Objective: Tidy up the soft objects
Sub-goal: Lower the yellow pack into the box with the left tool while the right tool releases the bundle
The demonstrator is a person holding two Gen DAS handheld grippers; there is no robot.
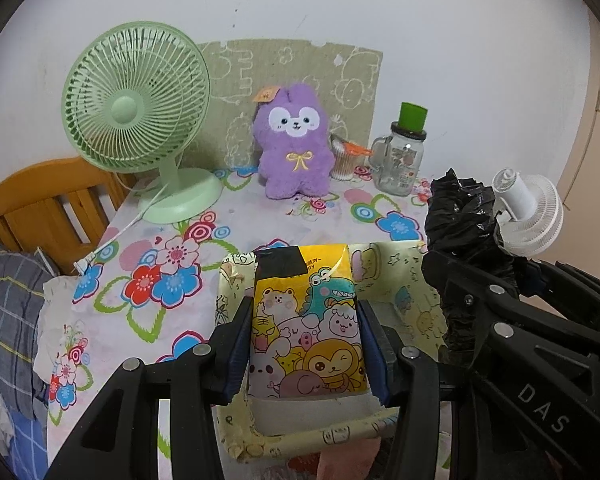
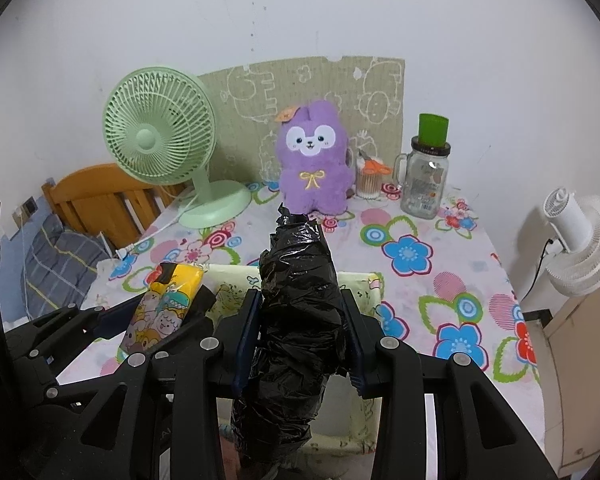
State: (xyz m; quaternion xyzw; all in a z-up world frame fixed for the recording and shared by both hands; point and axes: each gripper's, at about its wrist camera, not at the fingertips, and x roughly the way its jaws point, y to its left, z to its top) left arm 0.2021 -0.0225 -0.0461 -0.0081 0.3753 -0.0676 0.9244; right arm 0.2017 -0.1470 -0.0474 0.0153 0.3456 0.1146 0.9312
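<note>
The left gripper (image 1: 306, 344) pinches a glossy cartoon-printed tissue pack (image 1: 306, 320); the right gripper (image 2: 302, 344) clamps a crinkled black plastic bag roll (image 2: 294, 320). Both hang over a pale printed box (image 1: 400, 280), beyond the fingertips a fluffy purple plush (image 1: 292, 144) on the floral tablecloth (image 1: 172, 264).

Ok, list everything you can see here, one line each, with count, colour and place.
tissue pack: one, yellow with cartoon animals, in left gripper over box
bag bundle: one, black, in right gripper
box: one, pale yellow, near table edge
plush toy: one, purple, table back
desk fan: one, green, back left
glass jar: one, clear, green cup on top, back right
small fan: one, white, beyond the table's right edge
left gripper: black, shut on pack
right gripper: black, shut on bundle
</note>
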